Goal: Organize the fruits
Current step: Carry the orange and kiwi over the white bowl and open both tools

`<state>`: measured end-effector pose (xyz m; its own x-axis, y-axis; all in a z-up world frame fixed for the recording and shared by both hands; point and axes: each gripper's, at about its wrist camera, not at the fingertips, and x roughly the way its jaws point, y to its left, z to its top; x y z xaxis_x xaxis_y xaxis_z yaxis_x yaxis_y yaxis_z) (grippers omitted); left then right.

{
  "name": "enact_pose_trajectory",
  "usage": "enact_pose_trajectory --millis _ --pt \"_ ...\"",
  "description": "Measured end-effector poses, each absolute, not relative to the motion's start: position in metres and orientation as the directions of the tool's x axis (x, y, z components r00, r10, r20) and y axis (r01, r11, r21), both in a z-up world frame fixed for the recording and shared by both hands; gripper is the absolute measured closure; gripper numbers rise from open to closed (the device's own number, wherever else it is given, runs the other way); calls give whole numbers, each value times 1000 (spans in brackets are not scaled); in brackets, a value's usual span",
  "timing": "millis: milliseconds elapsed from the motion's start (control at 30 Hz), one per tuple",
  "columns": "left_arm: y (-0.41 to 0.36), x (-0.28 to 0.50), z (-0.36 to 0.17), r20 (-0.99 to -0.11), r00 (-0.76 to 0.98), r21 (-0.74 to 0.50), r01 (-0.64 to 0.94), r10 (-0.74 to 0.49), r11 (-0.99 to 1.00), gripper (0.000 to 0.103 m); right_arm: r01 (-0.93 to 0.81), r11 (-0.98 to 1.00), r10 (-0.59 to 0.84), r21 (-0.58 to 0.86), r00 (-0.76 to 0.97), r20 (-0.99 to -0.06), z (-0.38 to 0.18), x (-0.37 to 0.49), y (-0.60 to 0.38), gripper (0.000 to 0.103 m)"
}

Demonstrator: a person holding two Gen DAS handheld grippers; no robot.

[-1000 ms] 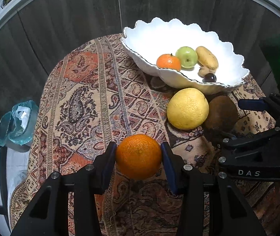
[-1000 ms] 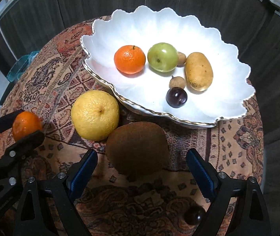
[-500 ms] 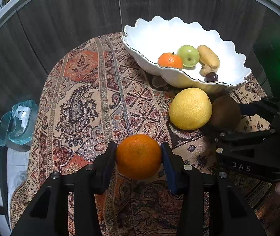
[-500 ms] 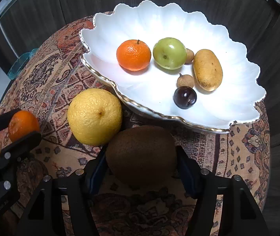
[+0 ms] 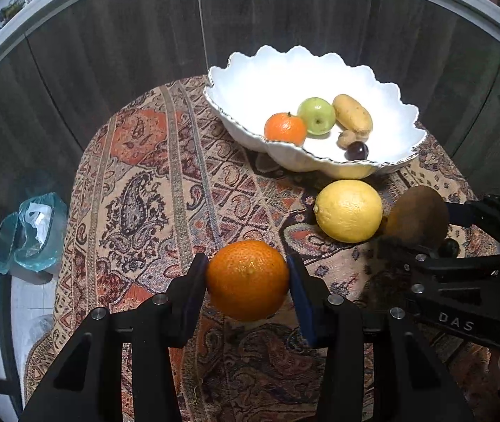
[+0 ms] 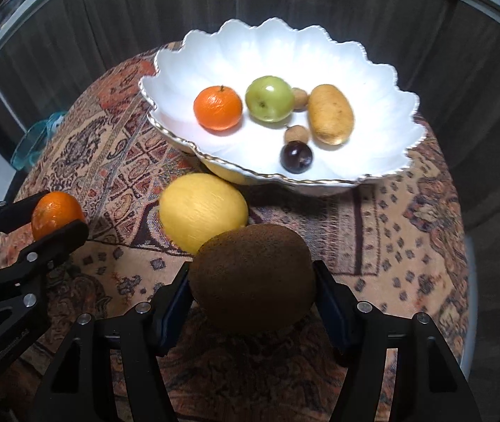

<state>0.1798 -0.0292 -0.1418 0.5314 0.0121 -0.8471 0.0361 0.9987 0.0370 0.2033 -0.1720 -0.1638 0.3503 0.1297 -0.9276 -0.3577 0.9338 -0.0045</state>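
Observation:
My left gripper (image 5: 248, 271) is shut on an orange (image 5: 246, 281), held above the patterned cloth. My right gripper (image 6: 253, 283) is shut on a brown kiwi (image 6: 253, 274), its blue pads pressing both sides just above the cloth. In the left wrist view the kiwi (image 5: 415, 214) sits to the right of a large yellow citrus (image 5: 348, 211), which lies on the cloth. The white scalloped bowl (image 6: 186, 45) behind holds a mandarin (image 6: 218, 107), a green apple (image 6: 269, 98), an oblong tan fruit (image 6: 330, 114), small brown fruits and a dark plum (image 6: 296, 155).
The round table's cloth (image 5: 151, 183) drops off on all sides, with dark wood panels behind. A teal glass dish (image 5: 28, 232) stands off the table's left edge. A small dark fruit (image 5: 448, 246) lies on the cloth by the right gripper.
The right gripper's jaws closed from wide apart onto the kiwi, then raised it slightly and drew back from the bowl. The left gripper kept the orange still.

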Motion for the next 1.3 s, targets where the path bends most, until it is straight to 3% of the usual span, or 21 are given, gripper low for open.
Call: enact_pose_trajectory --millis 633,1300 --pt "-35 195 -95 -782 623 32 102 -38 994 58 -226 974 139 34 468 -873 -108 198 -198 37" --pt "-44 281 -73 -734 667 3 189 -126 982 58 -149 988 46 -45 557 -829 -88 269 -212 37"
